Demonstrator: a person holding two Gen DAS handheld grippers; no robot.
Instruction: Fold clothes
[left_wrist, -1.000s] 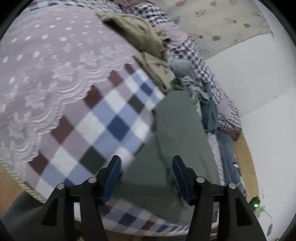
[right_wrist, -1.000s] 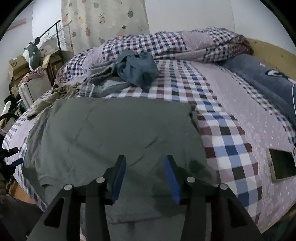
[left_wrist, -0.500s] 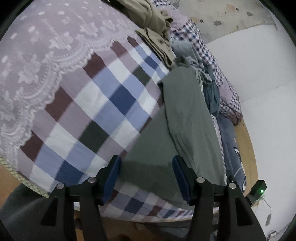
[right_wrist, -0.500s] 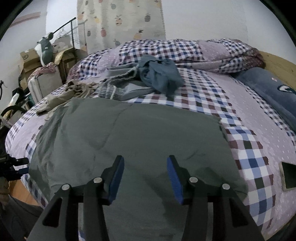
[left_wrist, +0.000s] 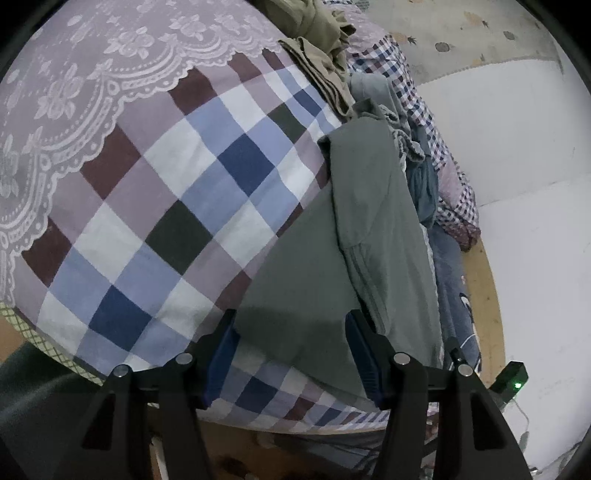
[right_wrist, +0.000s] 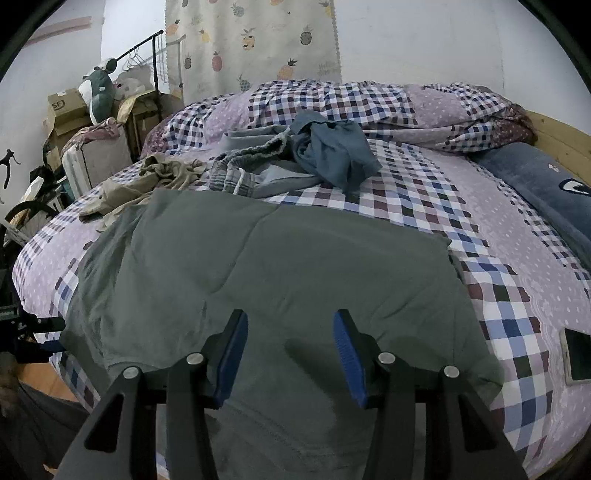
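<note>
Clothes lay across the checked bed (right_wrist: 424, 206), and the grey-green garment (right_wrist: 277, 266) was spread flat on its near half, with one side already turned over along its far-left edge. At the left of the scene, the left gripper (left_wrist: 291, 350) had swung round over the past second, so the near-left corner of that garment (left_wrist: 306, 295), which had sat off to one side, now lay between its blue pads; the jaws stood apart and pressed on nothing. Toward the right, the right gripper (right_wrist: 290, 347) had slid a little along the near hem and then settled, also agape, hovering above the cloth without a pinch. Beyond, the tan (right_wrist: 155, 177) and blue (right_wrist: 328, 155) heaps waited unfolded. Both grippers seemed lined up to seize the near edge for the next fold.
</note>
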